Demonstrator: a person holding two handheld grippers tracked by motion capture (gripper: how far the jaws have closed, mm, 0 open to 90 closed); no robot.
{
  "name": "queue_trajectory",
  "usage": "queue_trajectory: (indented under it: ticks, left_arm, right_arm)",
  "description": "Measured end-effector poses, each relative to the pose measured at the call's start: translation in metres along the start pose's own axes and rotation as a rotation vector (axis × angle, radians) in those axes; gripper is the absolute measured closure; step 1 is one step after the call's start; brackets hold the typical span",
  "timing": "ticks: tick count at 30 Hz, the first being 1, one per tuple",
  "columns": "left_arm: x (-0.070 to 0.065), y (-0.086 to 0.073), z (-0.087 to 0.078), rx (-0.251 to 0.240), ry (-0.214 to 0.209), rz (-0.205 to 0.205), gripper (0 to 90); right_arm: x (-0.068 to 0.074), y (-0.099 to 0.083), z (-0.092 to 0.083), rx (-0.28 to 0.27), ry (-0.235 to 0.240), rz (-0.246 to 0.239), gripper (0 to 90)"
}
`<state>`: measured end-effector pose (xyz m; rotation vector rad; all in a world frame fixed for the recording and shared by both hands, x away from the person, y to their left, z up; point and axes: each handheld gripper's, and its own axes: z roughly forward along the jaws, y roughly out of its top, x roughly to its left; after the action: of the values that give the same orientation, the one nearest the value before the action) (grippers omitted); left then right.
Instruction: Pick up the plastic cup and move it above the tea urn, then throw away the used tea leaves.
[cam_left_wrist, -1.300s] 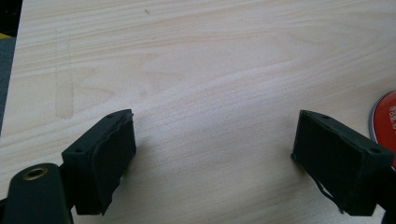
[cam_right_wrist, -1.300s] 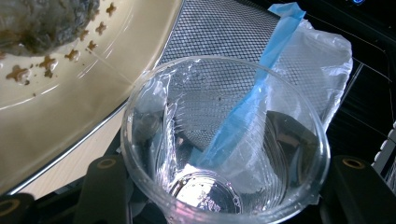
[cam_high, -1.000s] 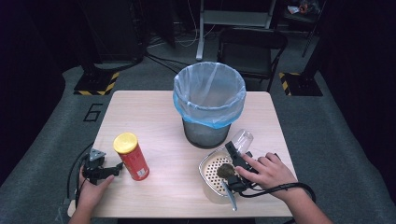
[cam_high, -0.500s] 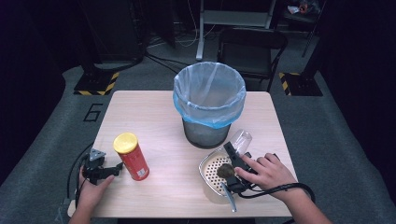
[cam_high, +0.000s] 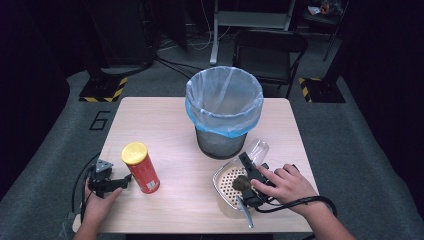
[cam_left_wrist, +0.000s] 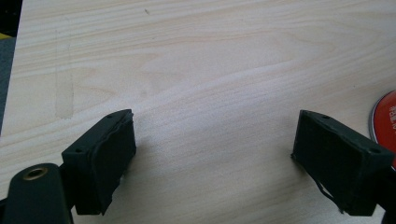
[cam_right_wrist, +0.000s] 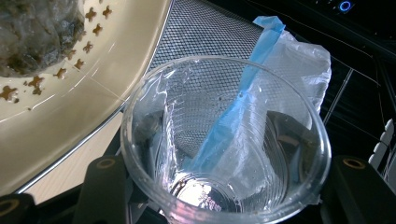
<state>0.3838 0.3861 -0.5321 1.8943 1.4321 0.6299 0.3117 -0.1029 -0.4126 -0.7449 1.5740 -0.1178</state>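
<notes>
Apparently trash clearing: right gripper (cam_high: 253, 169) clamps a clear plastic cup (cam_right_wrist: 224, 140) beside the mesh bin (cam_high: 220, 142). Left gripper (cam_left_wrist: 215, 163) rests wide, empty. Next: lift the cup over the bin rim, release.

Both grippers are black. Left gripper (cam_high: 125, 180) has a grey three-cornered plate (cam_high: 103, 165) on top and a black cable (cam_high: 80, 176) trailing off it; in its own view the two jaws are blocky, matte, with dark rubbery pads (cam_left_wrist: 116, 149), small screw holes along the top edges and a brass-coloured insert (cam_left_wrist: 35, 174). Right gripper (cam_high: 248, 166) trails a thick black cable (cam_high: 305, 202). Forearms bare, no sleeves visible.
</notes>
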Motion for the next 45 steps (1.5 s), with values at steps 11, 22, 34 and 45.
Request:
queue_trajectory:
  ticks: [11, 22, 34, 45]
  left_arm:
    - [0.0, 0.0, 0.0, 0.0, 0.0, 0.0, 12.6]
    - [0.0001, 0.0, 0.0, 0.0, 0.0, 0.001, 12.6]
    - [0.0002, 0.0001, -0.0001, 0.001, -0.007, 0.011, 12.7]
    - [-0.0003, -0.0001, -0.0004, 0.002, -0.009, 0.012, 12.6]
  right_arm:
    - [-0.0006, 0.0004, -0.0015, 0.005, -0.023, -0.024, 39.4]
    - [-0.0042, 0.0002, -0.0035, 0.006, -0.036, -0.025, 39.4]
    - [-0.0028, -0.0007, -0.0051, 0.007, -0.045, -0.011, 39.1]
    - [-0.0057, -0.0034, -0.0041, -0.003, -0.046, 0.008, 38.9]
